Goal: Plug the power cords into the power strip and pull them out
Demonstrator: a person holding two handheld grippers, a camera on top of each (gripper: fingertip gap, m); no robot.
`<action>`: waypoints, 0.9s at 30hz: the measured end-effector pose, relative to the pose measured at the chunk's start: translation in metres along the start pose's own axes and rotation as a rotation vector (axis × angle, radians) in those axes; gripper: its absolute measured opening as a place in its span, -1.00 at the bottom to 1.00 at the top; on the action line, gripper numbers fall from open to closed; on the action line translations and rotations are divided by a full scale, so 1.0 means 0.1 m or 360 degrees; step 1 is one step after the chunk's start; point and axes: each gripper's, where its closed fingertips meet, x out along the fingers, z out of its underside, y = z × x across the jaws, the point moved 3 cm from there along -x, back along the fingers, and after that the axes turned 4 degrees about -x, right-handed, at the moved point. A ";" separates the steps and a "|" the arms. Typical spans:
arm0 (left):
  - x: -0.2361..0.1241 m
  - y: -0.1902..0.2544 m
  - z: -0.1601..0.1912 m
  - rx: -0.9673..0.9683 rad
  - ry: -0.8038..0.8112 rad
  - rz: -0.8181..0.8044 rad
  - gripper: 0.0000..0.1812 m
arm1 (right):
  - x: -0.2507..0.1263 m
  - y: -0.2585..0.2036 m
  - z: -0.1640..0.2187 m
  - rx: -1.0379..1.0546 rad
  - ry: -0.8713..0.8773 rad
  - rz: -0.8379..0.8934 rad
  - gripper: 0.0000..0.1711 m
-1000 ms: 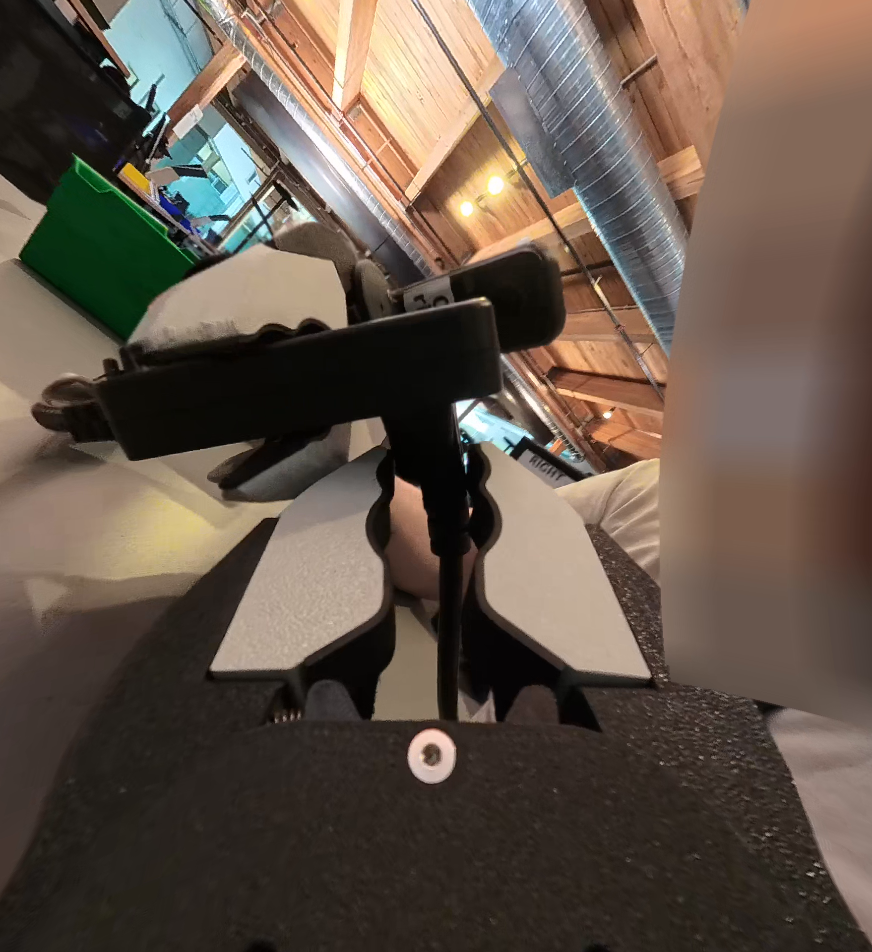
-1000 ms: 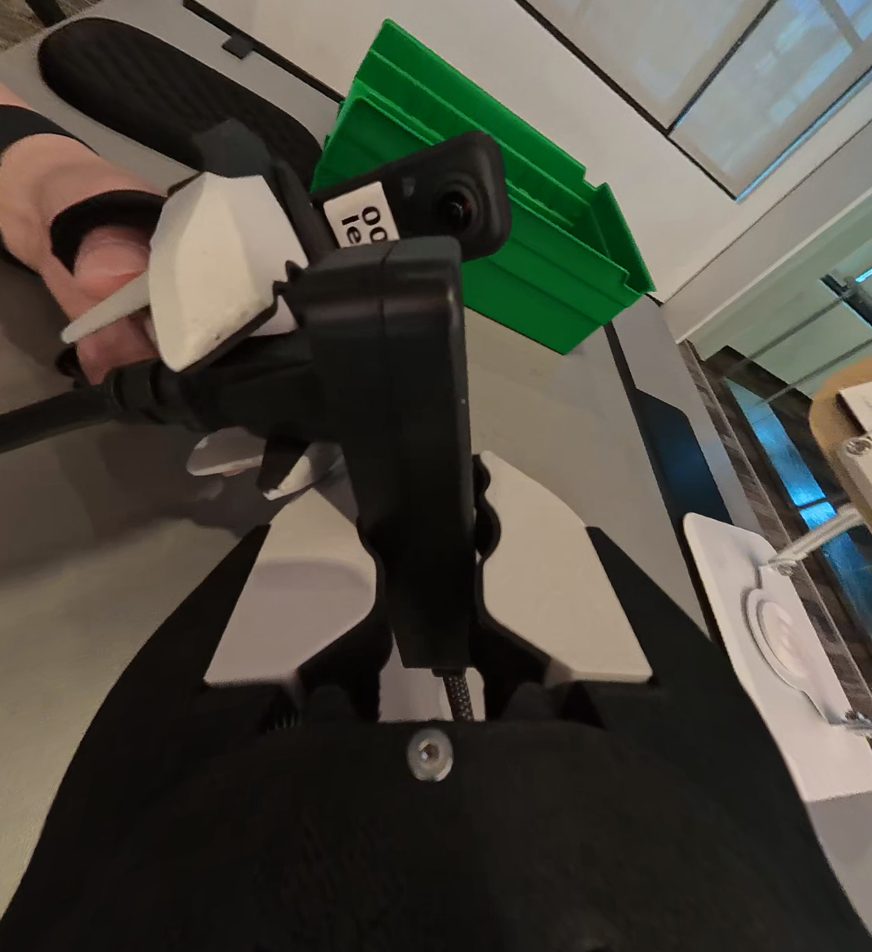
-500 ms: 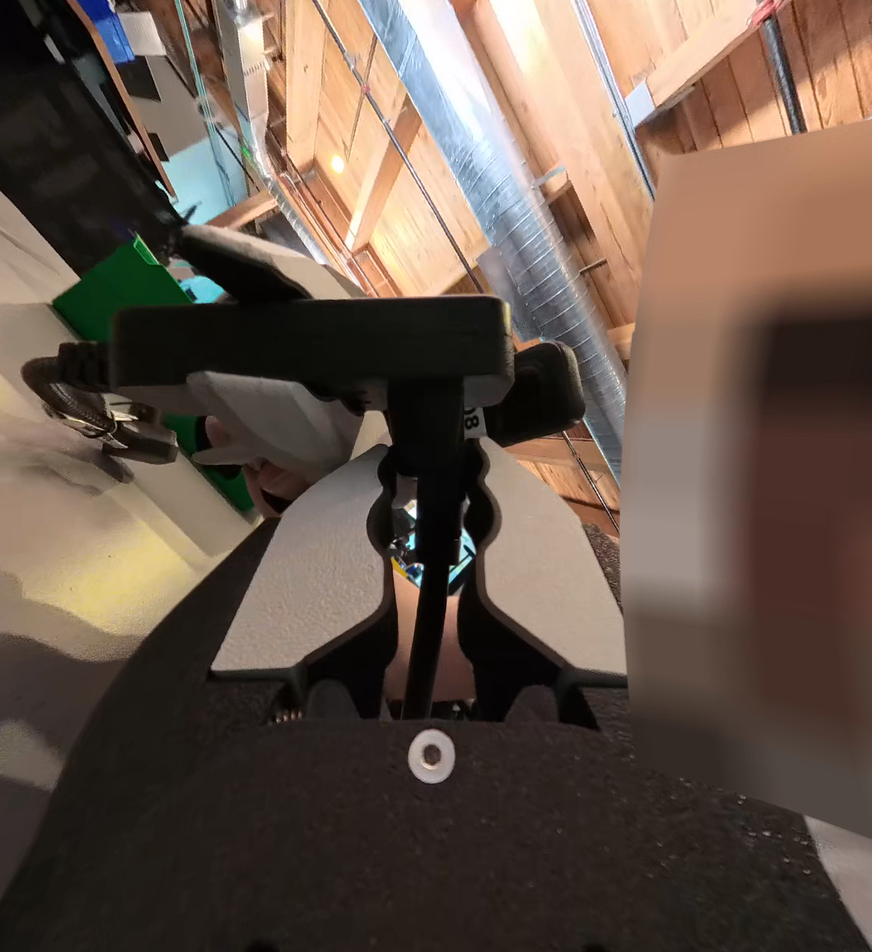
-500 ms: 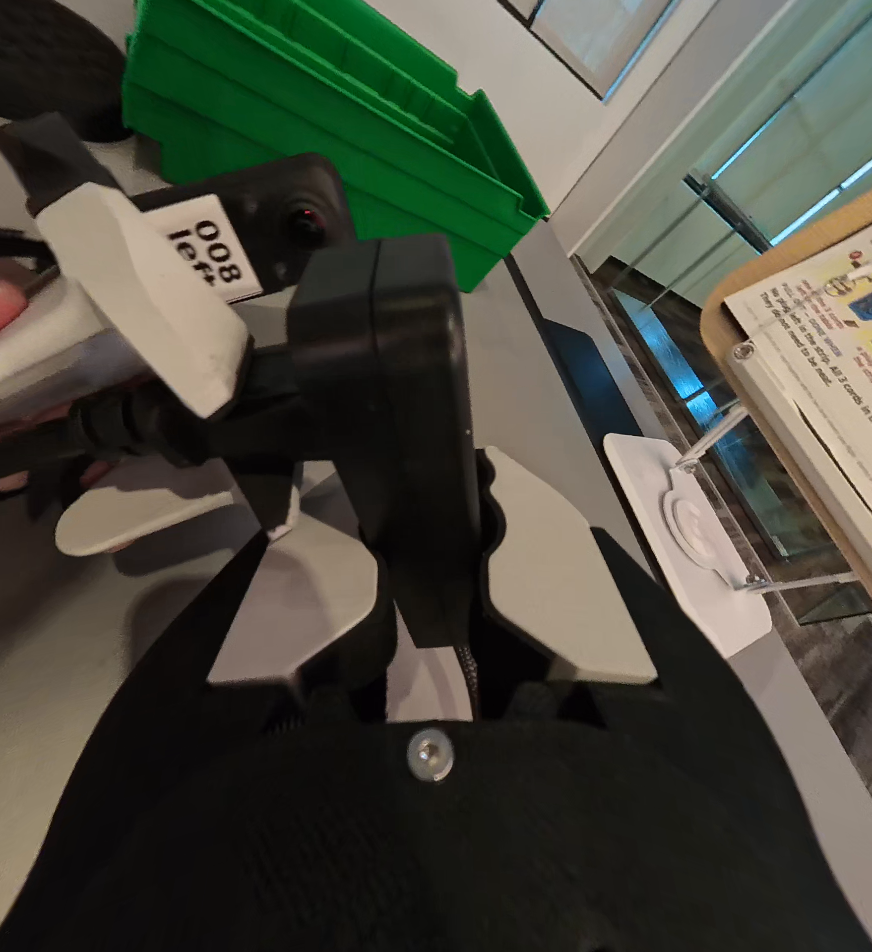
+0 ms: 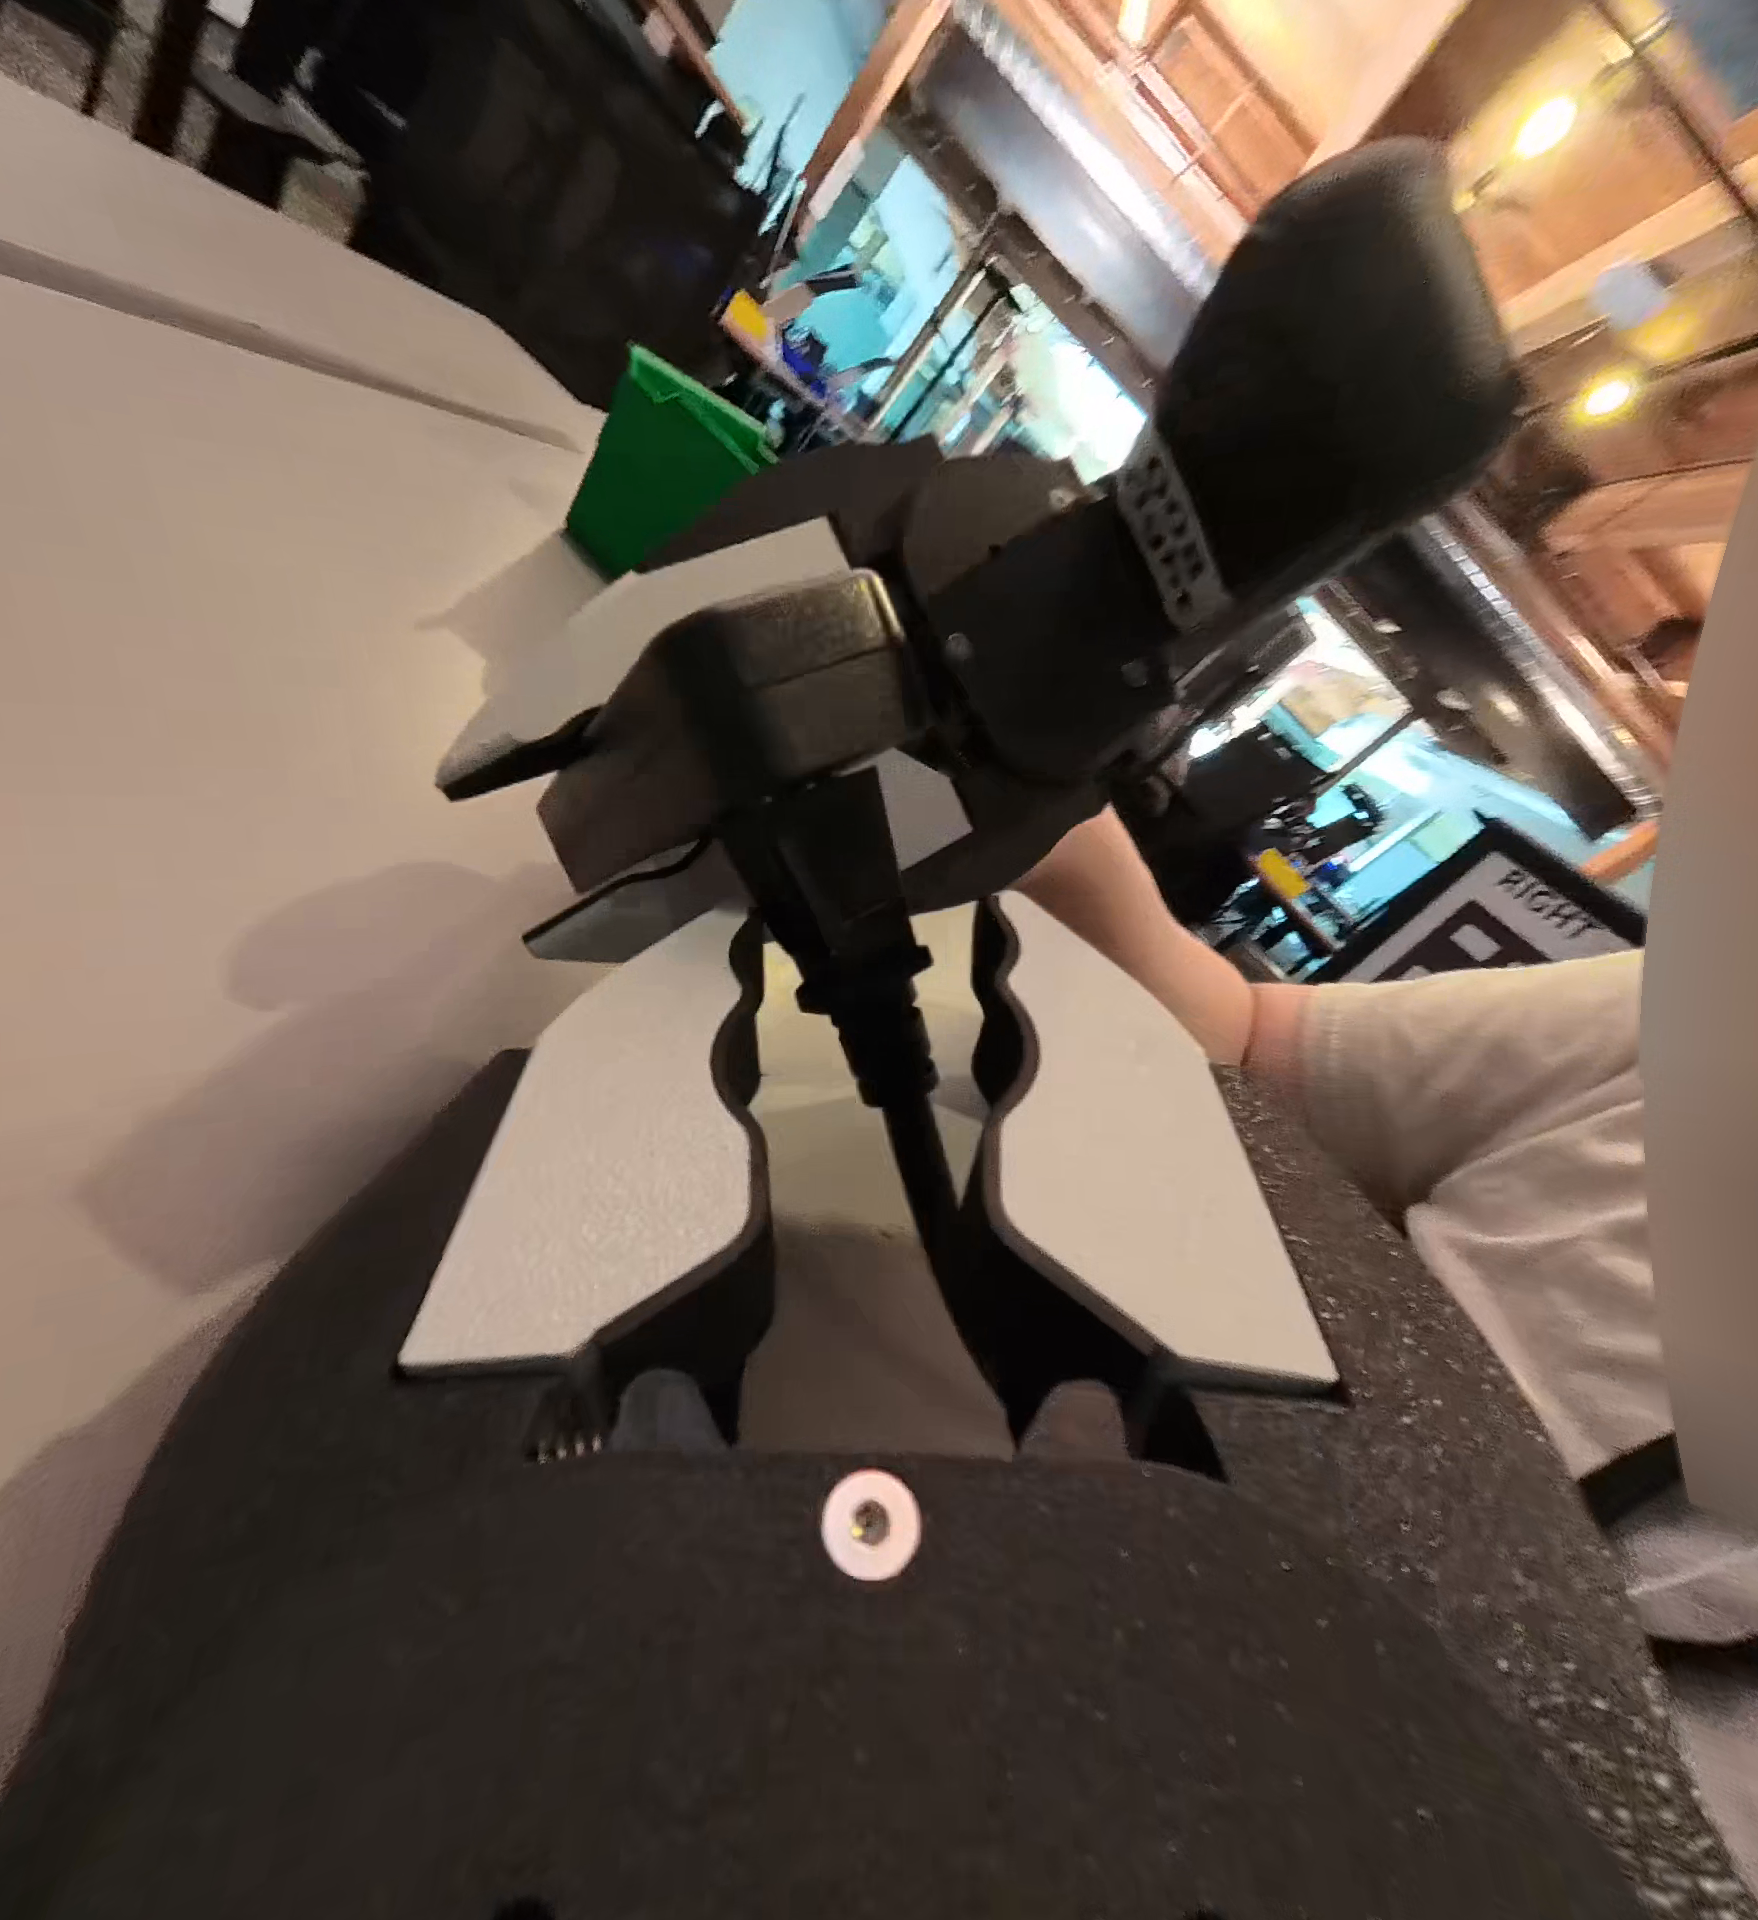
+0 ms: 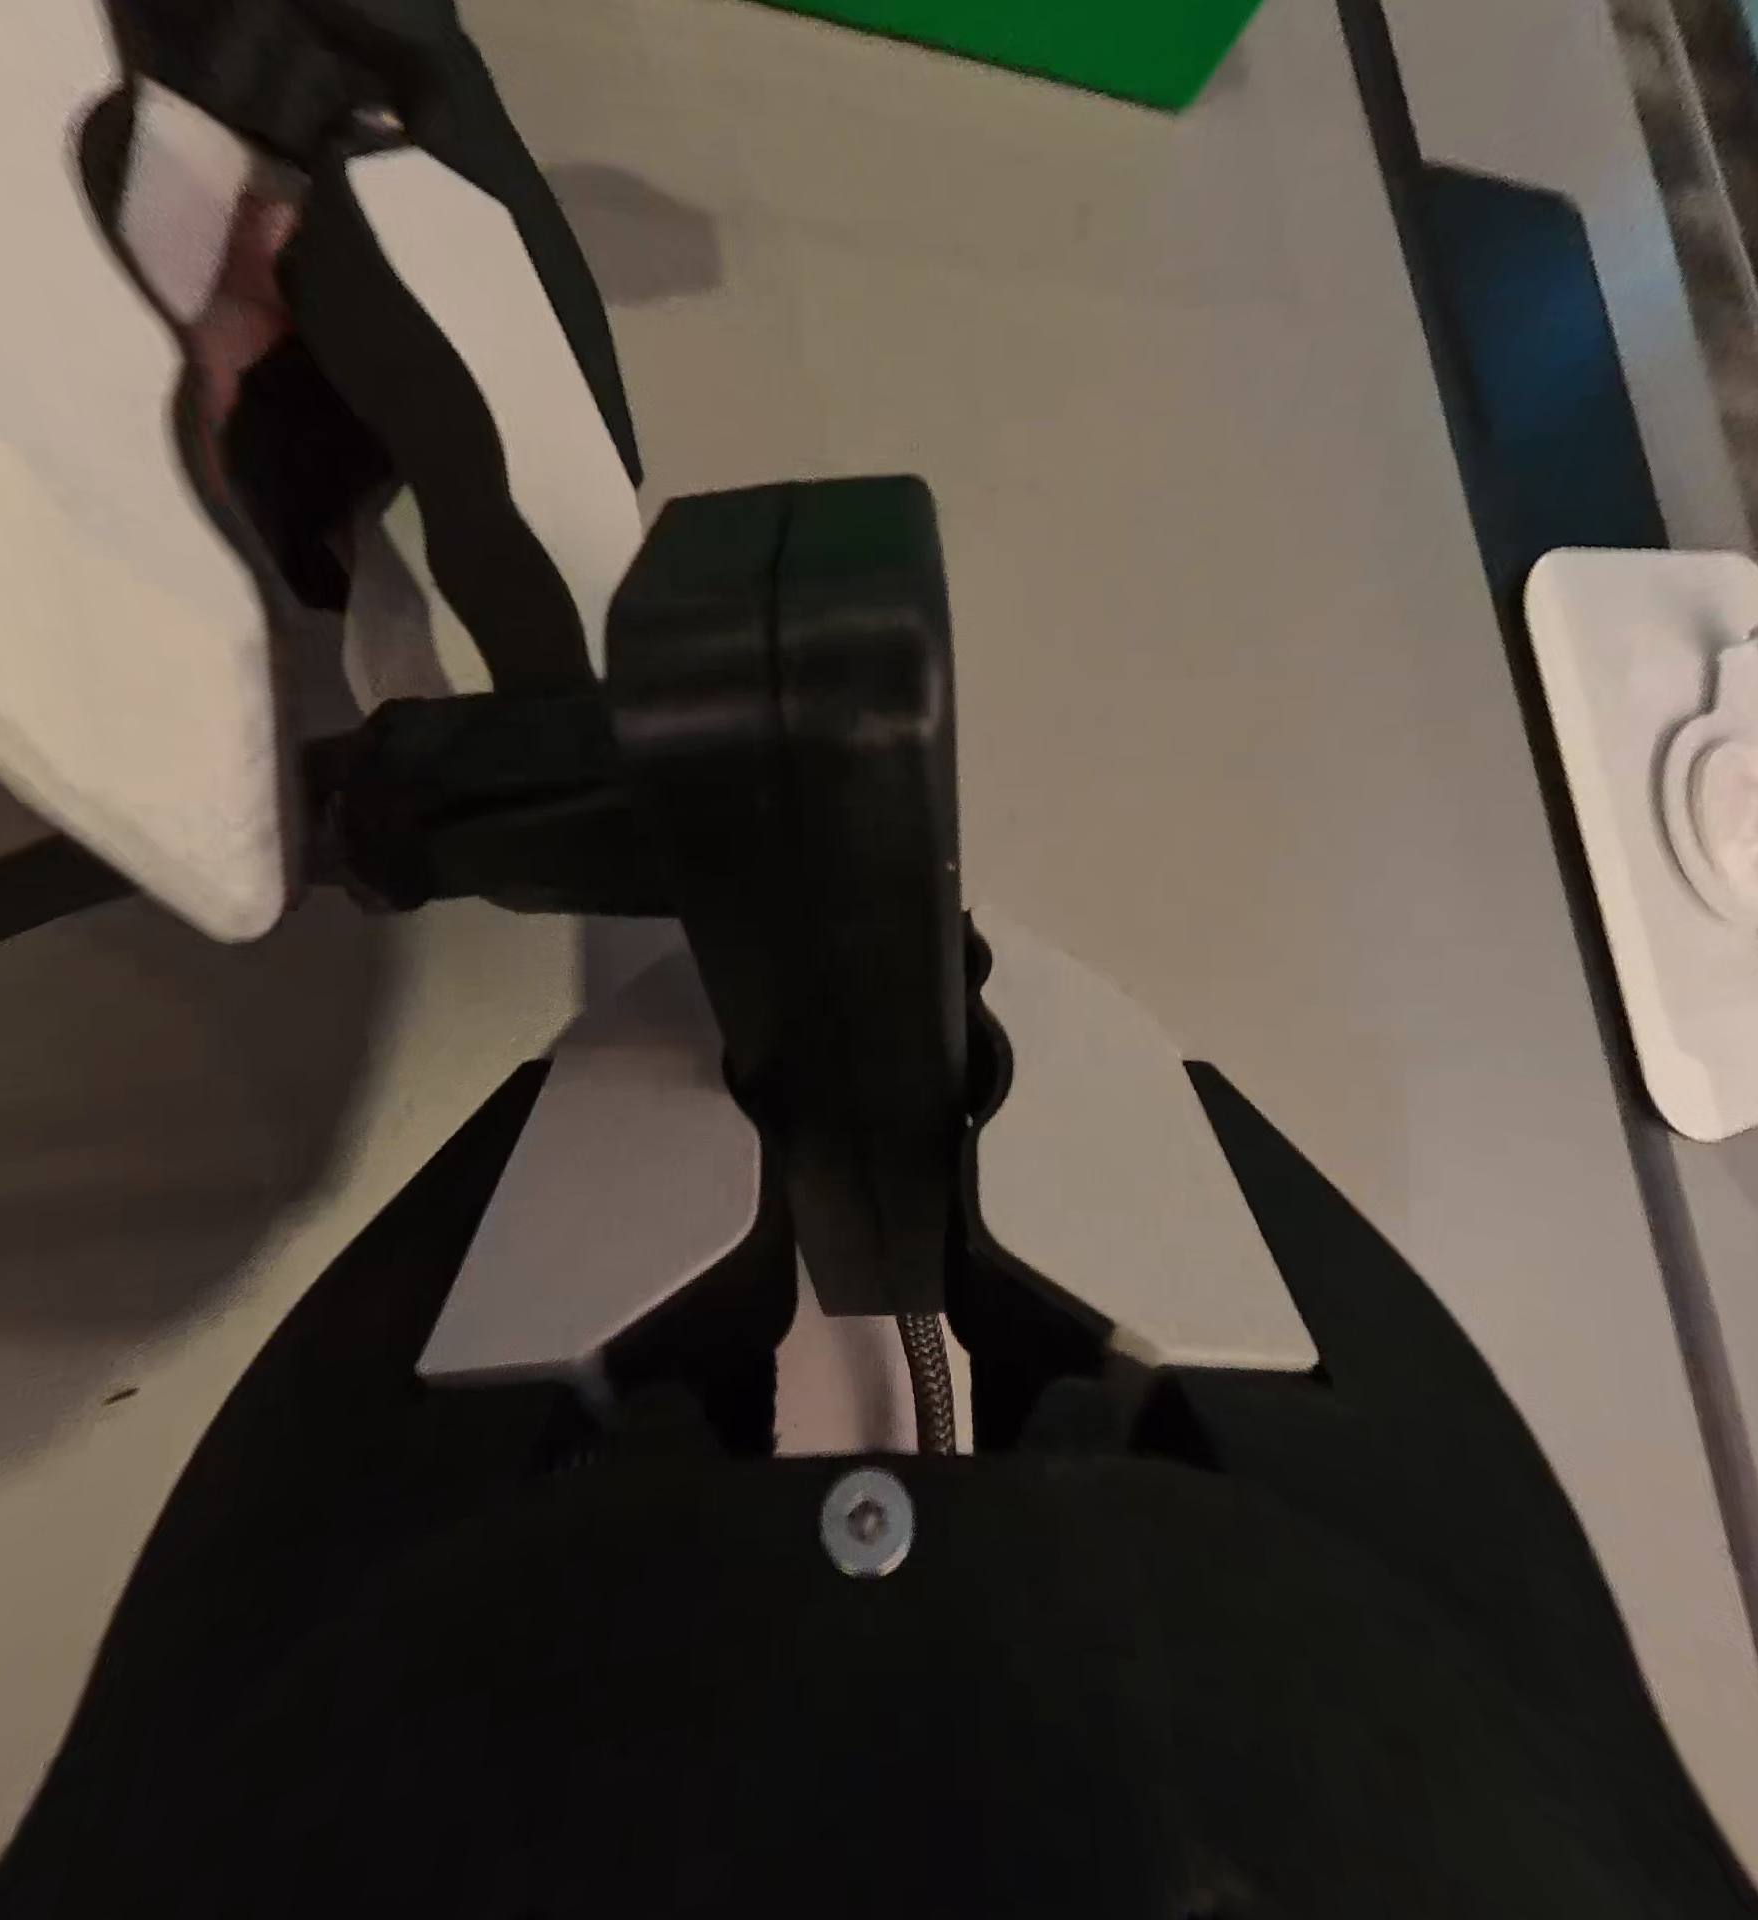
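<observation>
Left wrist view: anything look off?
Power strip is off the table, tilted, held by the right gripper. The cord plug sits in it, yet the left fingers stand apart, not gripping it.

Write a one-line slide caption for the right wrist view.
Right gripper clamps the black power strip above the table while the left gripper holds a plugged-in black cord plug.

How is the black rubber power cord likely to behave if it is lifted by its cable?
The black rubber power cord probably flops: it curves just behind its ribbed sleeve. The moulded plug looks rigid and seated in the black power strip, so it likely resists a pull.
</observation>
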 end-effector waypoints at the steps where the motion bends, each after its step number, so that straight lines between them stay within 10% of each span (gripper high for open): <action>1: 0.03 -0.03 0.03 -0.0011 -0.0041 -0.0052 -0.55 | 0.01 0.01 0.02 -0.0019 -0.0053 0.0031 -0.64; 27: 0.01 -0.14 0.39 0.0219 -0.0606 -0.0201 -0.73 | -0.01 -0.17 0.08 -0.0231 -0.0282 -0.0054 -0.63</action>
